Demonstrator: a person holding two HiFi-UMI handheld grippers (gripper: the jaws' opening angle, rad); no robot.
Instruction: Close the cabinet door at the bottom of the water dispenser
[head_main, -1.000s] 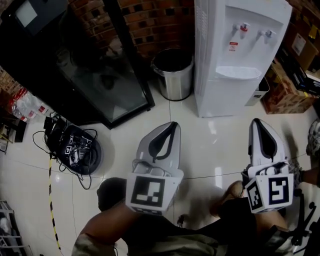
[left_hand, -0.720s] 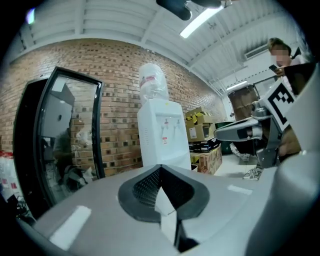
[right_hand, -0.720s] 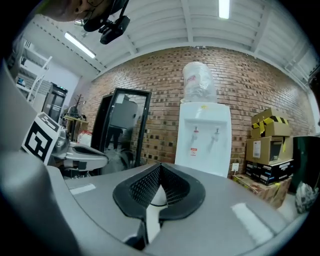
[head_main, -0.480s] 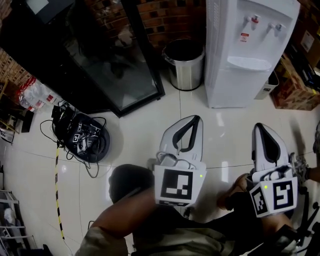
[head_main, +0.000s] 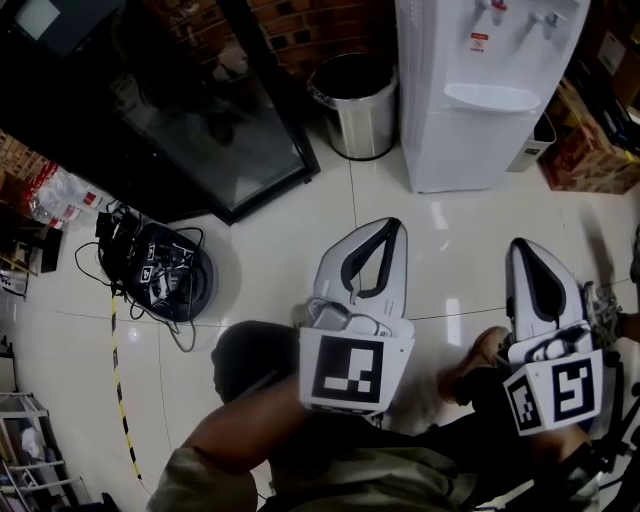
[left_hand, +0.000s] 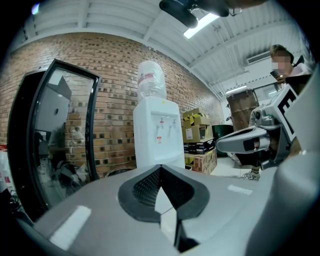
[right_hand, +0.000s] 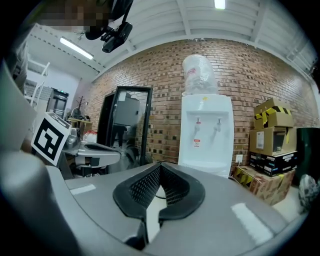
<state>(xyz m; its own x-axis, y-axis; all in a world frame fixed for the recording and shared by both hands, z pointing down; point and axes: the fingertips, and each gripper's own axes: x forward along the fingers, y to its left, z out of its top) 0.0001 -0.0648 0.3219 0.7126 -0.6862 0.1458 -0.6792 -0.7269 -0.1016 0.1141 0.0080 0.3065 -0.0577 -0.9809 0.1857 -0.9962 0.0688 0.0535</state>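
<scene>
The white water dispenser (head_main: 468, 95) stands at the top right of the head view, against the brick wall. Its lower front (head_main: 462, 150) looks flat, with no door leaf standing out. The dispenser (left_hand: 159, 131) shows ahead in the left gripper view, and the dispenser (right_hand: 206, 131) shows ahead in the right gripper view; the jaws hide its base. My left gripper (head_main: 391, 228) and right gripper (head_main: 520, 246) point toward it over the tiled floor, well short of it. Each is shut and holds nothing, as the left gripper (left_hand: 160, 167) and right gripper (right_hand: 160, 165) show close up.
A steel bin (head_main: 355, 105) stands left of the dispenser, beside a black glass-door fridge (head_main: 215, 130). A round black device with tangled cables (head_main: 160, 278) lies on the floor at left. Cardboard boxes (head_main: 590, 150) are stacked at right. A shoe (head_main: 476, 362) shows between the grippers.
The left gripper has shifted to the right in the head view and the dispenser has slid toward the top edge. Both grippers stay shut.
</scene>
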